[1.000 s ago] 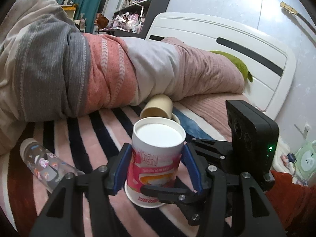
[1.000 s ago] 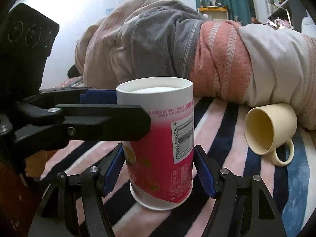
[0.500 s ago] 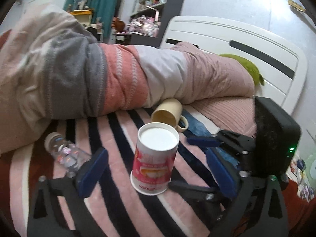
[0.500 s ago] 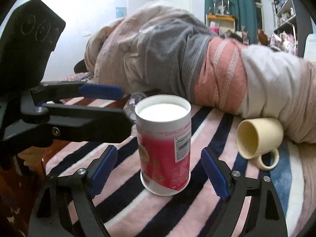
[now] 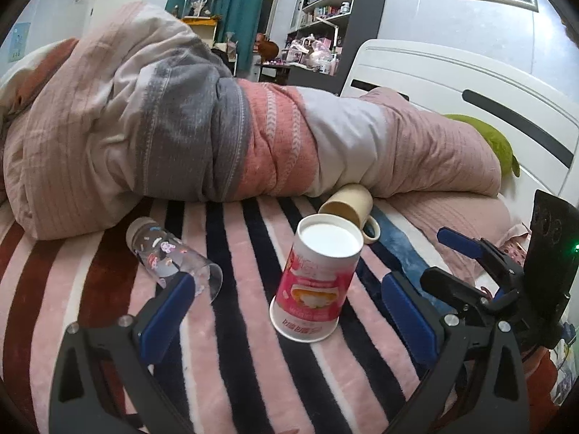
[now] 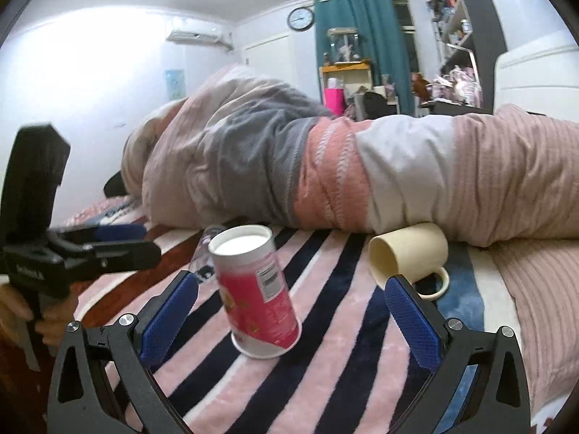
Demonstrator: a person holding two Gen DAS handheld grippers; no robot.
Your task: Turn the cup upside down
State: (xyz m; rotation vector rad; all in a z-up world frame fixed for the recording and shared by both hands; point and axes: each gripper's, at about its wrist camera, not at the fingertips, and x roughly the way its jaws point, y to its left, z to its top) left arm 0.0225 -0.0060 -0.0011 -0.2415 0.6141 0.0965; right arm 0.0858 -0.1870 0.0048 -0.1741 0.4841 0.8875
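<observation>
1. A clear bottle (image 5: pixel 170 258) lies on its side on the striped blanket (image 5: pixel 246 325), at the left of the left wrist view, its open end toward the camera. In the right wrist view only a part of it shows, behind the cup.

2. The left gripper (image 5: pixel 286 311) has its jaws wide open with nothing between the blue pads (image 5: pixel 166 313). It hangs above the blanket, and the cup stands beyond the gap, touching neither pad. Seen from the right wrist camera, this gripper (image 6: pixel 119 240) sits at the left, held by a hand (image 6: pixel 21 316).

3. The cup (image 5: pixel 318 275), pink with a white rim, stands upside down on the blanket, mouth down and white base up. It rests about midway across both views and leans slightly in the fisheye picture (image 6: pixel 258 293).

4. A cream mug (image 5: pixel 349 206) lies on its side just behind the cup, apart from it, with its handle on the blanket and its back against the rolled duvet (image 5: pixel 217 137).

5. The right gripper (image 6: pixel 289 320) is also wide open and empty. Its pads (image 6: pixel 412 325) flank the cup from a distance without touching it. In the left wrist view it appears at the right edge (image 5: pixel 434 260).

6. A green plush toy (image 5: pixel 495 143) lies by the white headboard (image 5: pixel 470 83) at the far right.
</observation>
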